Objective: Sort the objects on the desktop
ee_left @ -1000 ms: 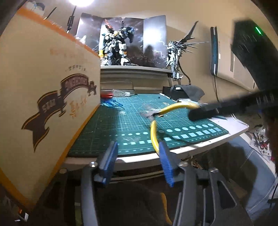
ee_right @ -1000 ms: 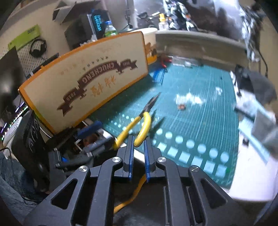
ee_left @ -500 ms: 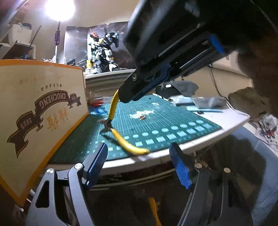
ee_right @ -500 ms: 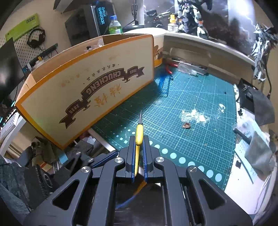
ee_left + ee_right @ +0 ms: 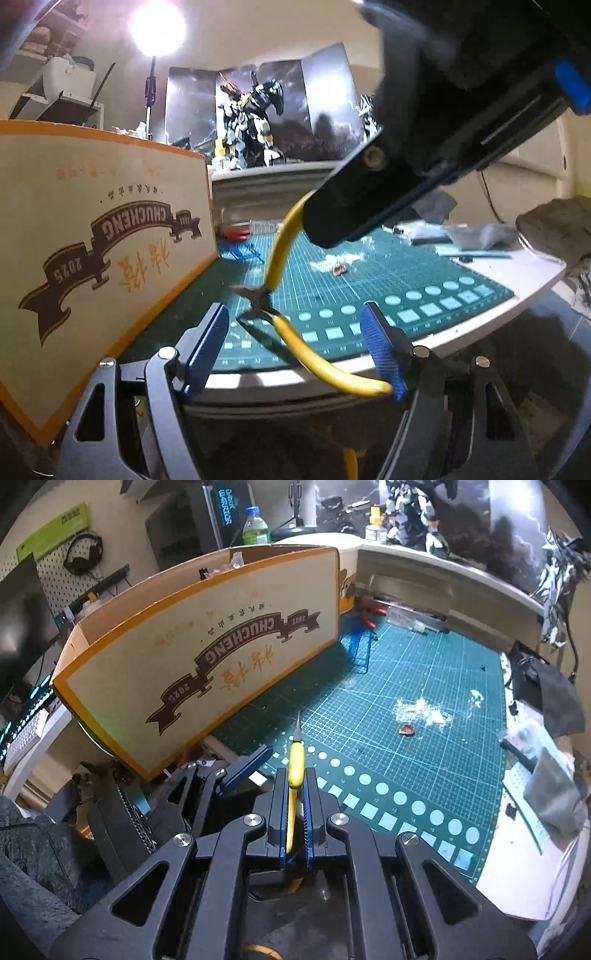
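Beside the cardboard box (image 5: 99, 236), the blurred right gripper (image 5: 424, 162) hid one yellow handle of the pliers (image 5: 277, 258), and the box's inside stayed mostly hidden behind its wall.

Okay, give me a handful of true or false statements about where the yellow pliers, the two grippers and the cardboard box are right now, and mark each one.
1. The right hand-held gripper is shut on one handle of the yellow pliers. True.
2. The pliers lie flat on the green cutting mat. False: they hang lifted above it.
3. The left hand-held gripper clamps both handles. False: its jaws are closing, one handle between them, not yet clamped.
4. The cardboard box stands at the mat's left edge. True.
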A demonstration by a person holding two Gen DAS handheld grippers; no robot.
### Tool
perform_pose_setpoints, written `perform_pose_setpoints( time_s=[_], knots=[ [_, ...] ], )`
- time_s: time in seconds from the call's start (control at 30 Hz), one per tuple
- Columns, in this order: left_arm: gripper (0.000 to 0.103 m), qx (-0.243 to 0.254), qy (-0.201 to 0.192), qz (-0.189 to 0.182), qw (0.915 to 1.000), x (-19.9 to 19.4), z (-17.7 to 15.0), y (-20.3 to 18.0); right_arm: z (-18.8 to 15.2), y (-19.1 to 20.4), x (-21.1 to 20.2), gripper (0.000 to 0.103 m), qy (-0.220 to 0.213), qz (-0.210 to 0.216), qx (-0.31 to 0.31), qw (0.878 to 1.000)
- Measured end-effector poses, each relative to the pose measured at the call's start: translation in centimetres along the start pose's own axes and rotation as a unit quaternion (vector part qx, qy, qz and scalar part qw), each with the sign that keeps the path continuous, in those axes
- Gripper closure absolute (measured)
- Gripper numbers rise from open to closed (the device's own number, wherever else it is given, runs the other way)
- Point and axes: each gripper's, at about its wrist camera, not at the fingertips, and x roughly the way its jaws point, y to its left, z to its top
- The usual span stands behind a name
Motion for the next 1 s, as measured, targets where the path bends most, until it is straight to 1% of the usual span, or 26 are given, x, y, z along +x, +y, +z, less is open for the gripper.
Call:
perform_pose_setpoints(
  time_s=[0.03,0.07,0.1,0.17,0.2,0.23,0.3,0.4,0.43,0.5,0.57,0.63,0.67,0.7,0.73,0.83,0.9,0.93,0.97,1.0],
  knots=[
    [0.038,0.004,-0.002,-0.001,1.0,0.1,0.0,-0.1,0.0,0.0,-0.1,0.096,0.001,-0.001,0.0,1.0],
    [0.047,0.008,-0.003,-0.003,1.0,0.2,0.0,-0.2,0.0,0.1,-0.1,0.096,0.002,-0.001,0.0,1.0],
    [0.048,0.013,-0.004,-0.005,0.9999,0.3,0.0,-0.3,0.1,0.1,-0.2,0.096,0.003,-0.001,-0.001,1.0],
    [0.062,0.021,-0.005,-0.006,0.9997,0.5,0.0,-0.4,0.1,0.0,-0.3,0.096,0.007,0.003,0.002,1.0],
    [0.064,0.025,-0.005,-0.005,0.9997,0.6,0.1,-0.4,0.1,0.0,-0.2,0.096,0.009,0.001,0.002,1.0],
    [0.069,0.029,-0.006,-0.004,0.9996,0.6,0.1,-0.4,0.1,0.0,-0.2,0.096,0.01,-0.001,0.001,1.0],
    [0.075,0.035,-0.006,-0.003,0.9993,0.7,0.1,-0.4,0.2,0.0,-0.1,0.095,0.016,-0.004,-0.001,1.0],
    [0.088,0.037,-0.011,0.0,0.9992,0.7,0.0,0.0,0.3,0.0,0.1,0.095,0.028,-0.001,-0.006,1.0],
    [0.095,0.036,-0.012,-0.002,0.9993,0.7,0.0,0.3,0.3,0.0,0.1,0.095,0.032,0.0,-0.008,0.999],
    [0.095,0.037,-0.012,-0.01,0.9992,0.7,0.1,0.6,0.4,-0.1,0.0,0.094,0.039,0.008,-0.006,0.999],
    [0.095,0.027,-0.008,-0.018,0.9994,0.6,0.3,1.0,0.4,-0.1,-0.1,0.096,0.043,0.013,-0.01,0.999],
    [0.095,0.017,-0.005,-0.021,0.9996,0.4,0.5,1.3,0.6,0.0,-0.4,0.095,0.048,0.013,-0.014,0.999],
    [0.095,0.011,-0.003,-0.022,0.9997,0.4,0.6,1.6,0.6,0.0,-0.6,0.088,0.049,0.01,-0.014,0.999],
    [0.095,0.005,-0.001,-0.024,0.9997,0.4,0.8,1.9,0.6,-0.3,-1.1,0.083,0.043,0.005,-0.011,0.999],
    [0.095,-0.001,0.0,-0.025,0.9997,0.3,1.1,2.2,0.6,-0.6,-1.6,0.075,0.036,0.0,-0.008,0.999],
    [0.095,-0.016,-0.005,-0.038,0.9991,-0.8,2.9,3.2,0.6,-1.9,-3.1,0.073,0.015,-0.016,0.008,1.0],
    [0.095,-0.03,-0.005,-0.061,0.9977,-1.8,4.7,4.0,0.2,-3.8,-3.6,0.069,0.001,-0.031,0.033,0.999],
    [0.095,-0.037,-0.006,-0.072,0.9967,-2.3,5.6,4.4,-0.2,-4.9,-3.8,0.065,-0.004,-0.04,0.049,0.998],
    [0.095,-0.047,-0.003,-0.088,0.995,-2.8,6.6,5.0,-0.8,-6.2,-3.6,0.064,-0.004,-0.053,0.066,0.996],
    [0.095,-0.06,0.005,-0.109,0.9922,-3.2,7.7,5.8,-1.2,-7.0,-3.4,0.064,-0.002,-0.057,0.079,0.995]
  ],
)
